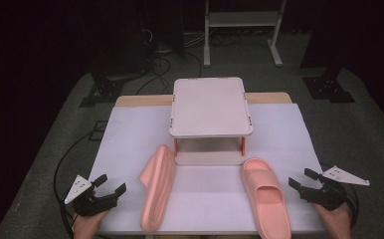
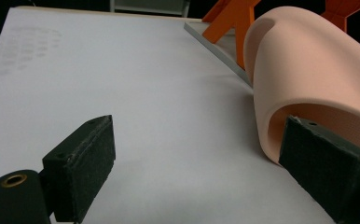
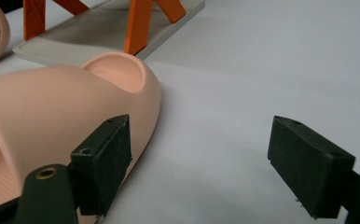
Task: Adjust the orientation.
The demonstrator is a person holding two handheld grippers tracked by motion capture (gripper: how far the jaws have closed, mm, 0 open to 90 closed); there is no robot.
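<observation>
Right hand-held gripper (image 1: 305, 184), slipper (image 1: 268, 195) just beside

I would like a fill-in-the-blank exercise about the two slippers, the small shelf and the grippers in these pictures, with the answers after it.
1. The left slipper lies on its ____, while the right slipper lies flat with its sole down.
2. The white shelf stands on legs coloured ____.
3. The jaws of the left gripper and the right gripper are ____ and hold nothing.

Missing words: side; orange; open
</observation>
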